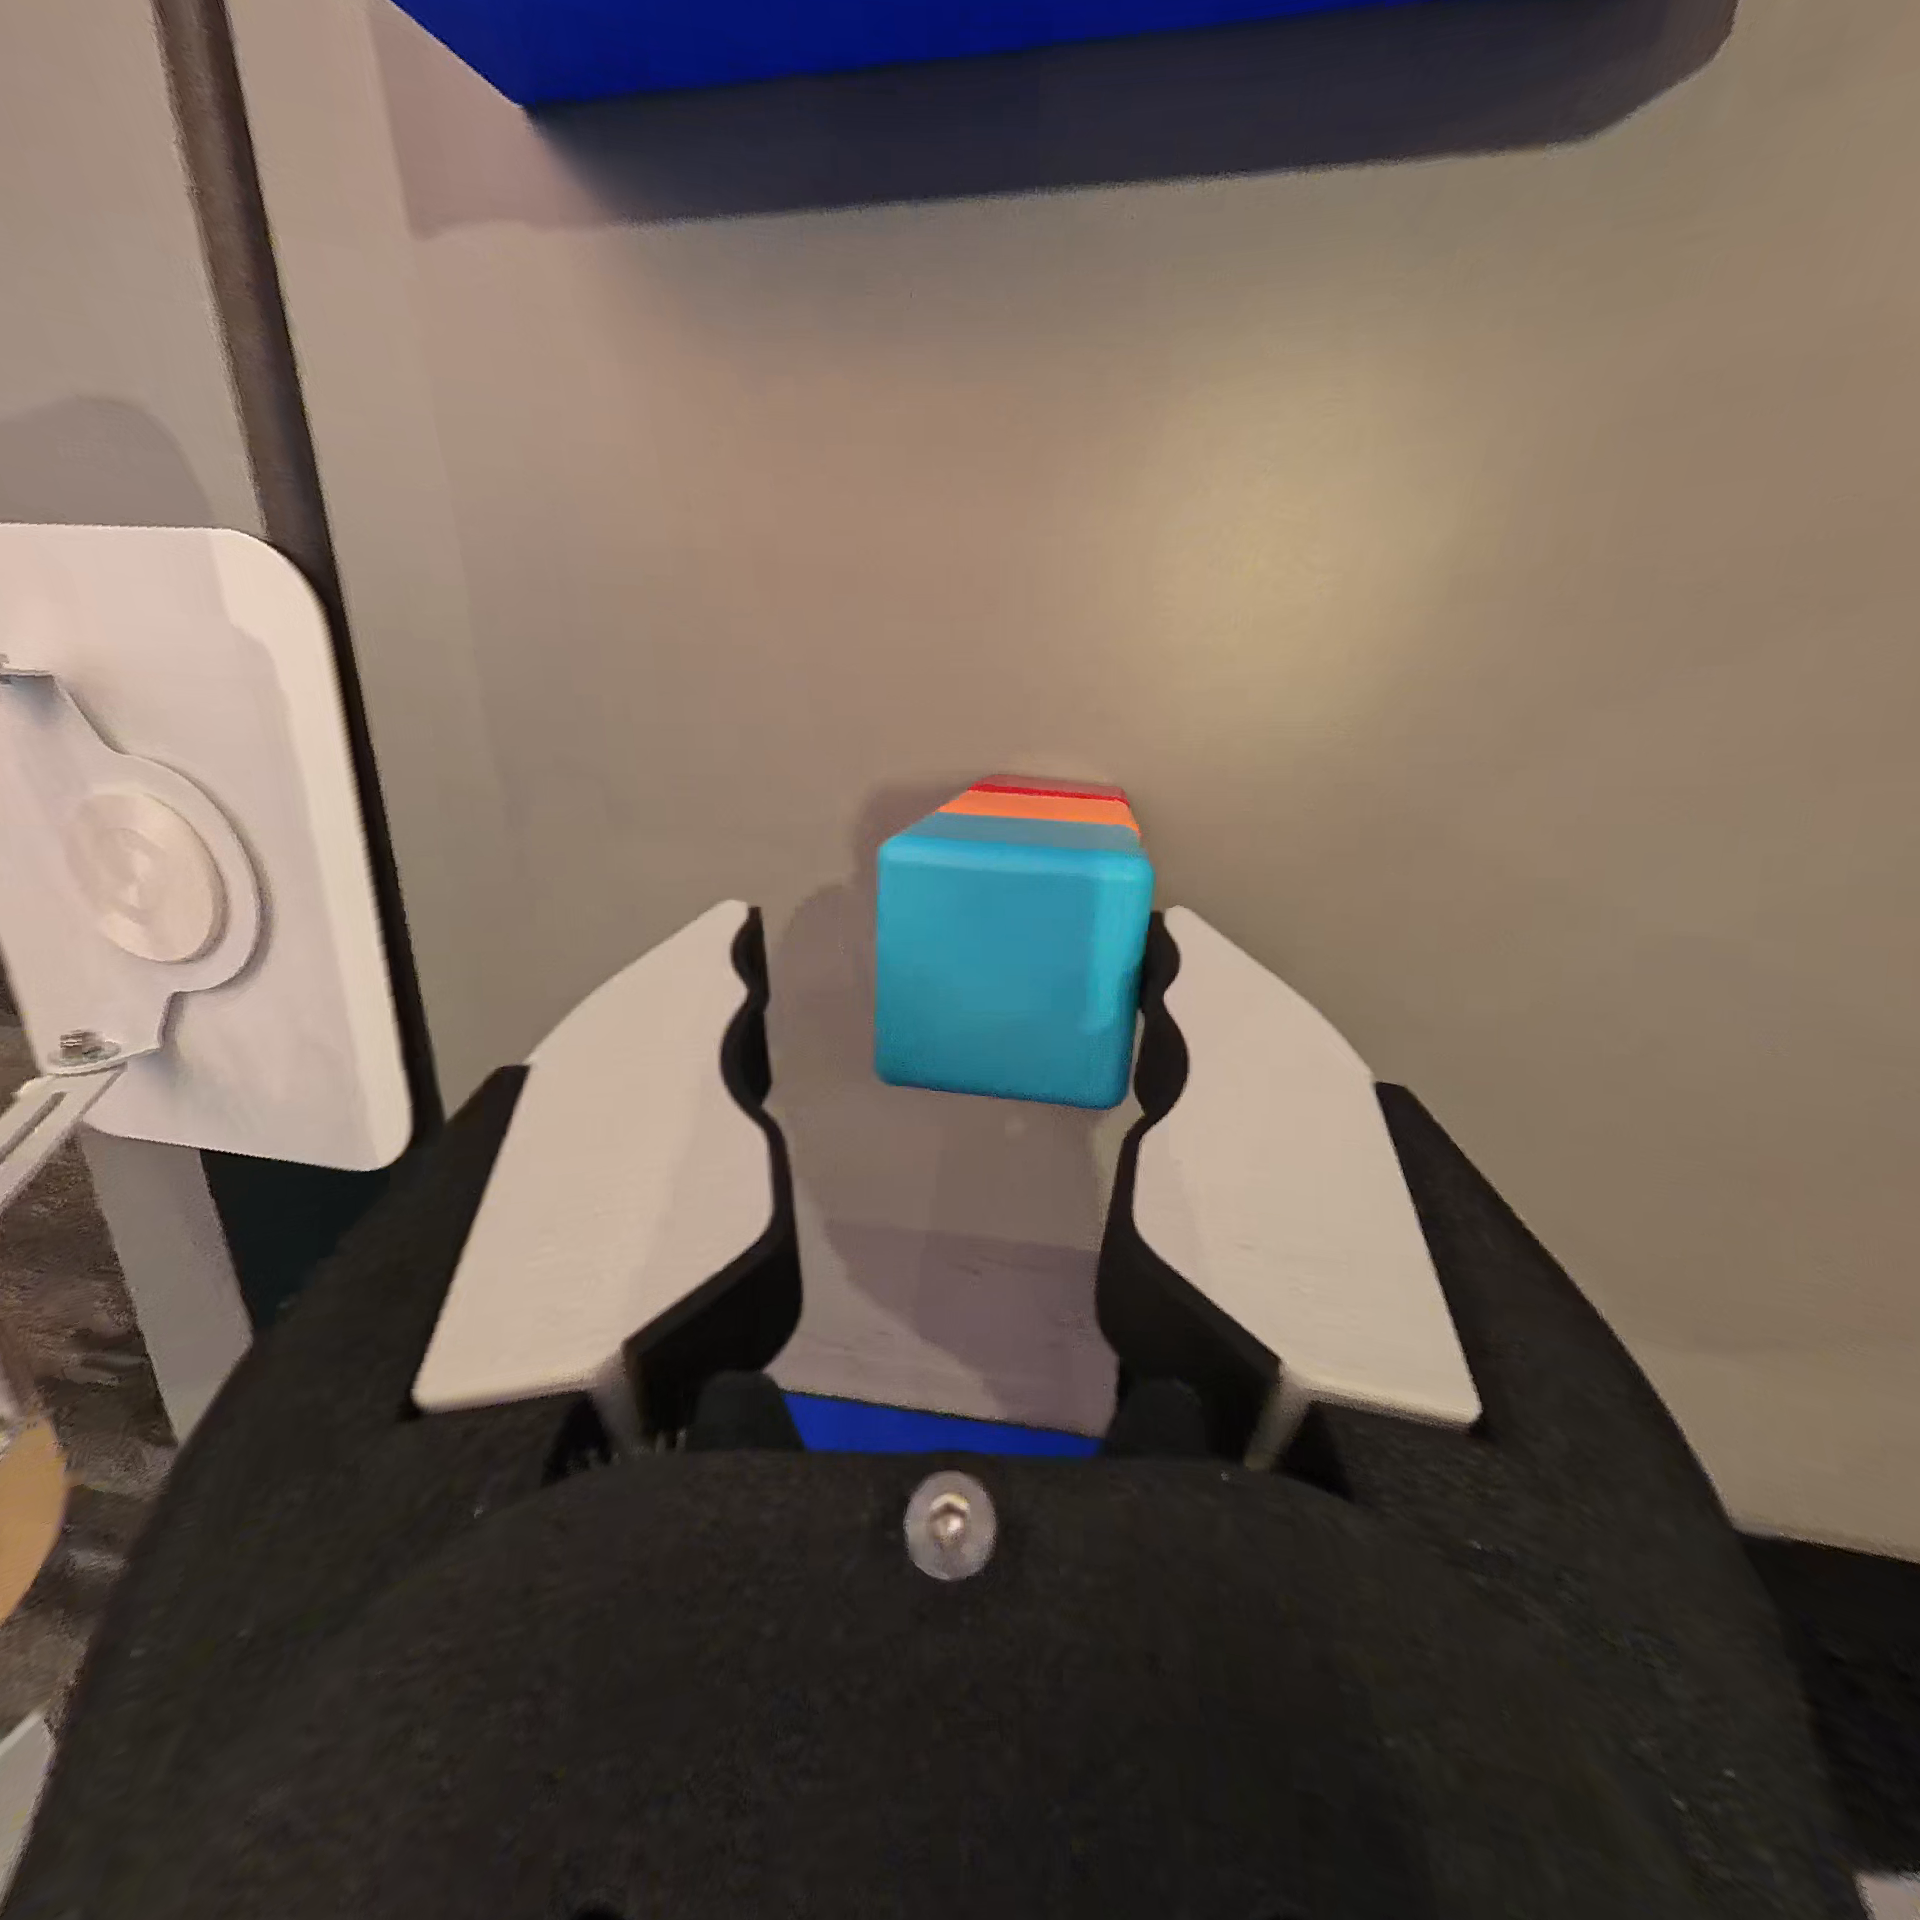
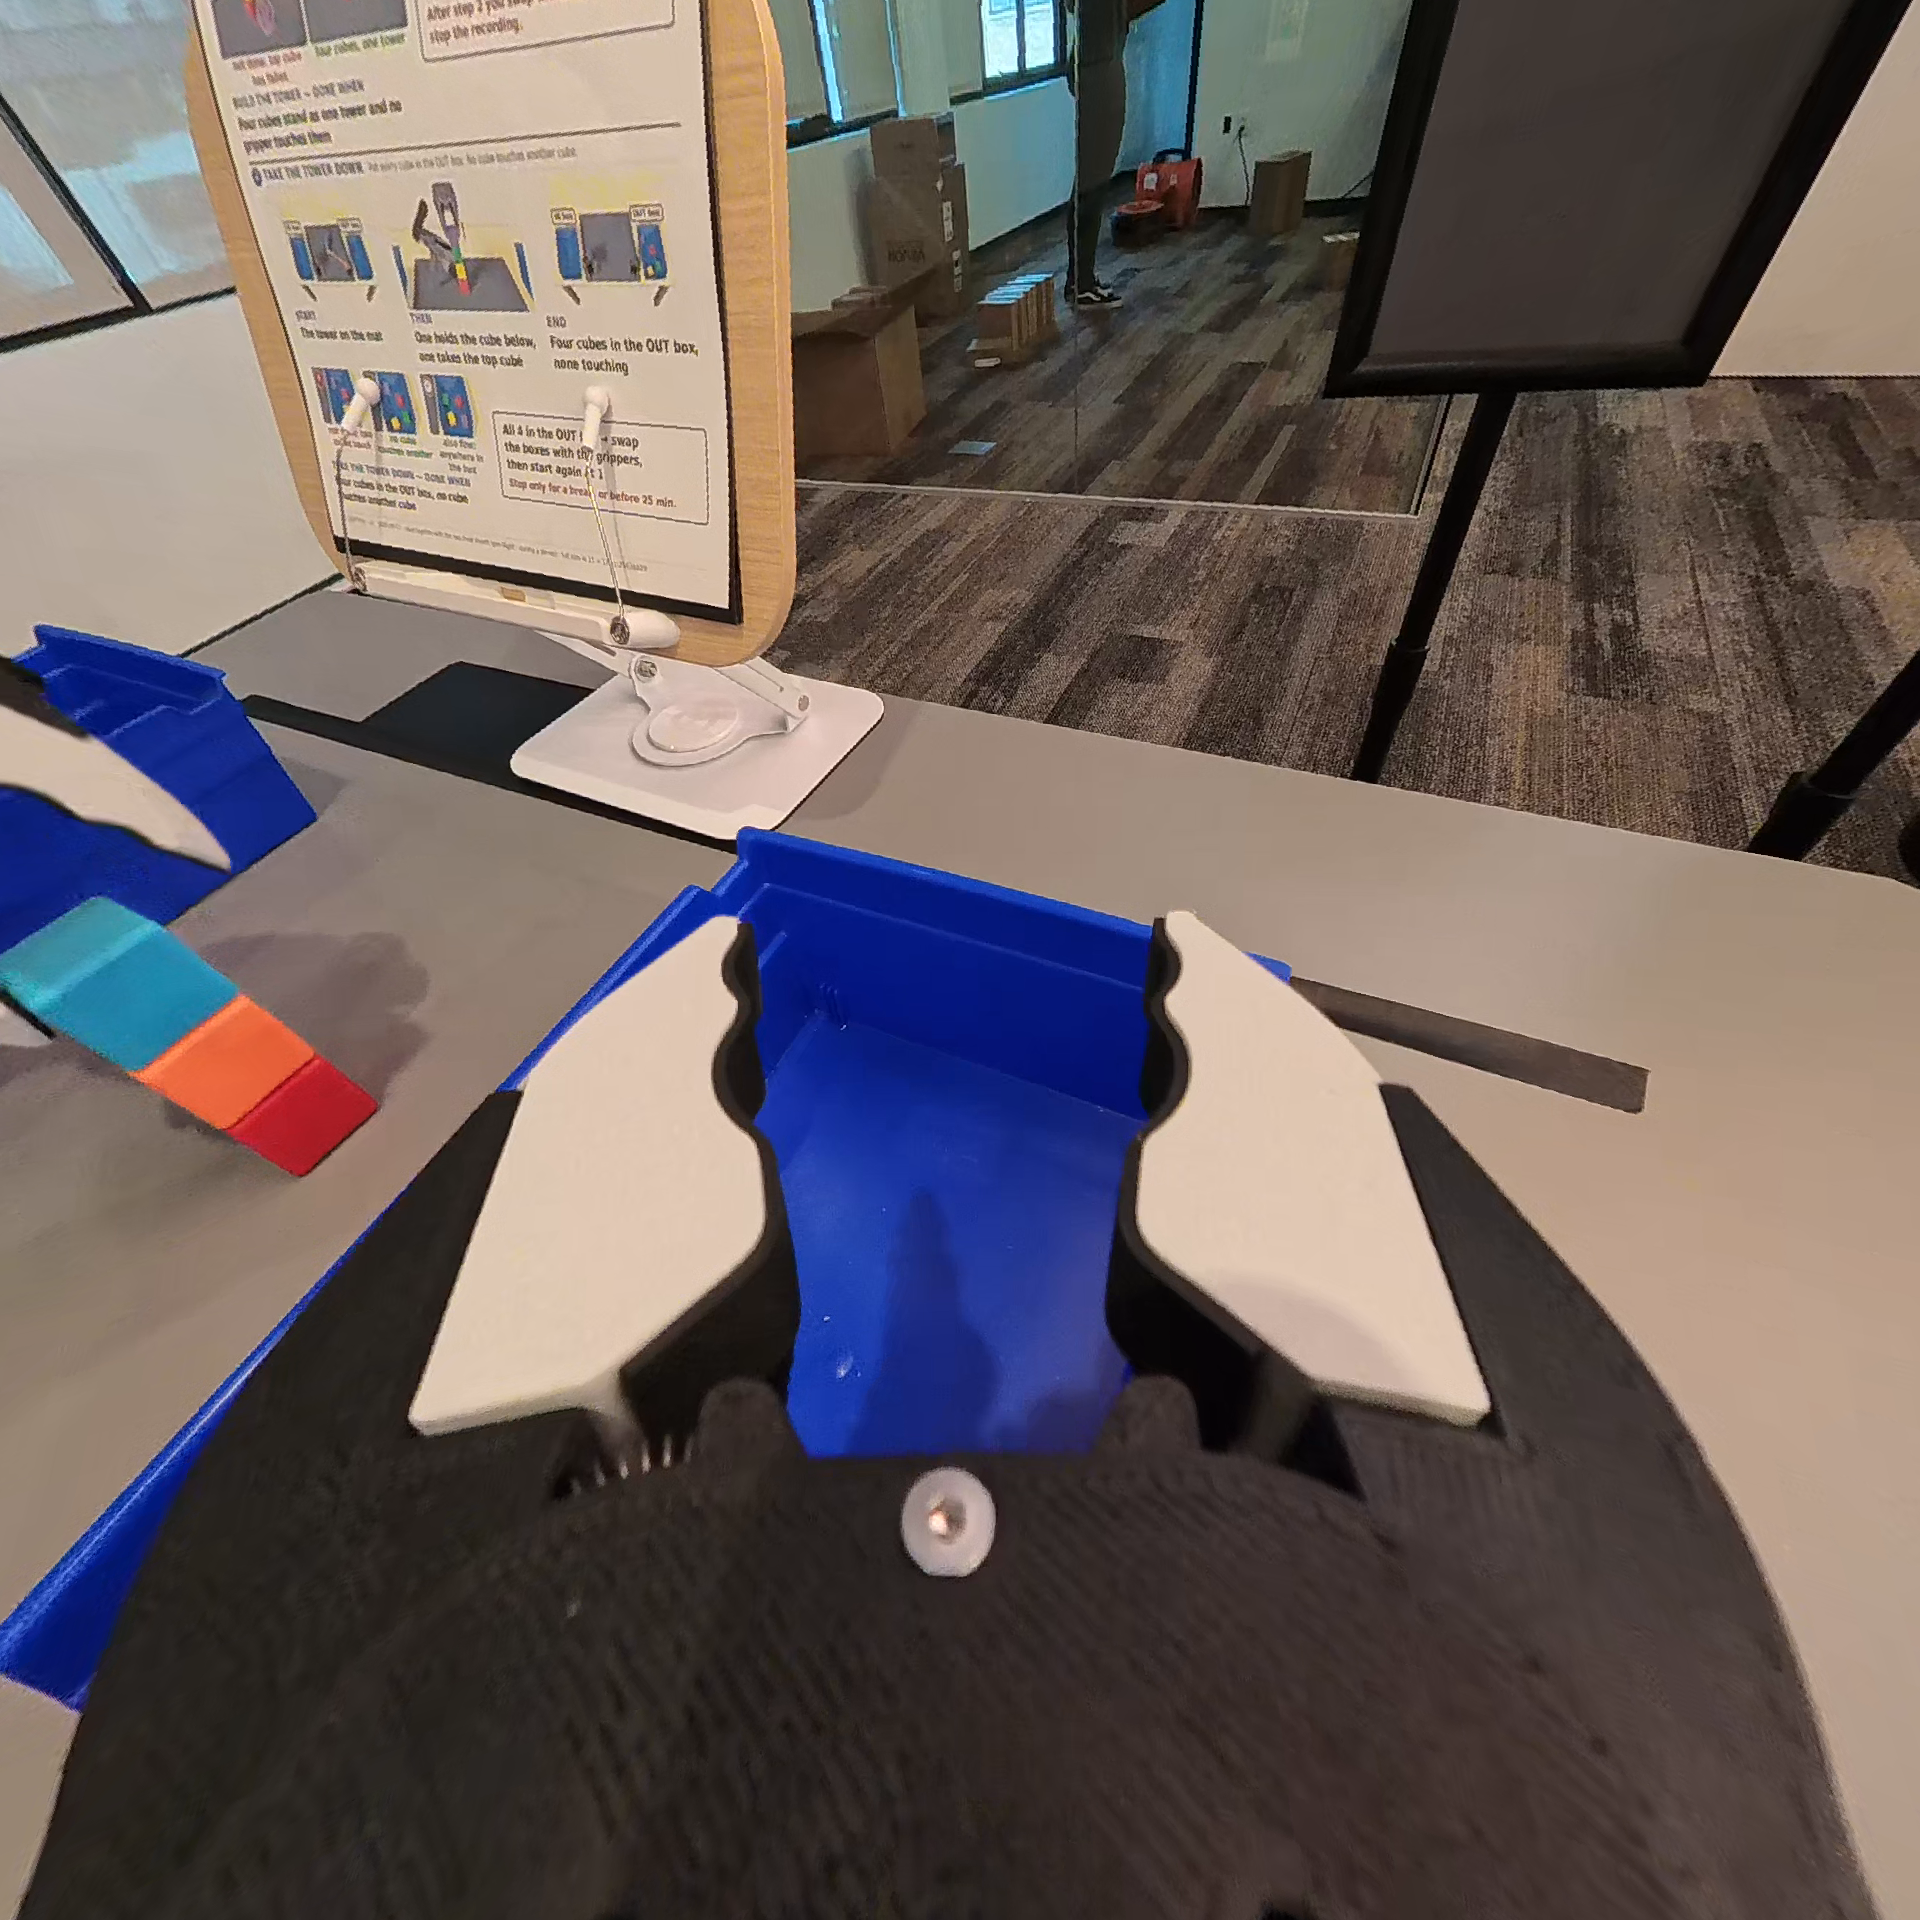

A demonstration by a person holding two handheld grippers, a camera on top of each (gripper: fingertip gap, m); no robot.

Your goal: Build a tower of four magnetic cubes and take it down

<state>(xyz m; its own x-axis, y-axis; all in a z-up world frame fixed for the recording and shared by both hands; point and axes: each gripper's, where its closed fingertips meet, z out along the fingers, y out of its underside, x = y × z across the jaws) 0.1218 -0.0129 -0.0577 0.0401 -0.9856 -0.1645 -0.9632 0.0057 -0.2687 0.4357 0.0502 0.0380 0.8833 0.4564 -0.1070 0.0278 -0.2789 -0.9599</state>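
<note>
A stack of three cubes stands on the grey table (image 1: pixel 1403 623): a teal cube (image 1: pixel 1008 977) on top, an orange cube (image 1: pixel 1029 805) under it and a red cube (image 1: pixel 1049 784) at the bottom. My left gripper (image 1: pixel 956 920) is open around the teal cube from above. Its right finger touches the cube and its left finger stands apart. In the right wrist view the stack shows at the far left: teal (image 2: pixel 114 982), orange (image 2: pixel 234 1060), red (image 2: pixel 307 1117). My right gripper (image 2: pixel 951 935) is open and empty over a blue bin (image 2: pixel 935 1195).
A second blue bin (image 2: pixel 135 717) sits at the far left, also seen at the top of the left wrist view (image 1: pixel 935 42). A wooden instruction board (image 2: pixel 488 312) on a white stand base (image 2: pixel 707 758) stands at the table's back. A black strip (image 2: pixel 1475 1049) lies right of the near bin. Tip to tip, the grippers are about 35 centimetres apart.
</note>
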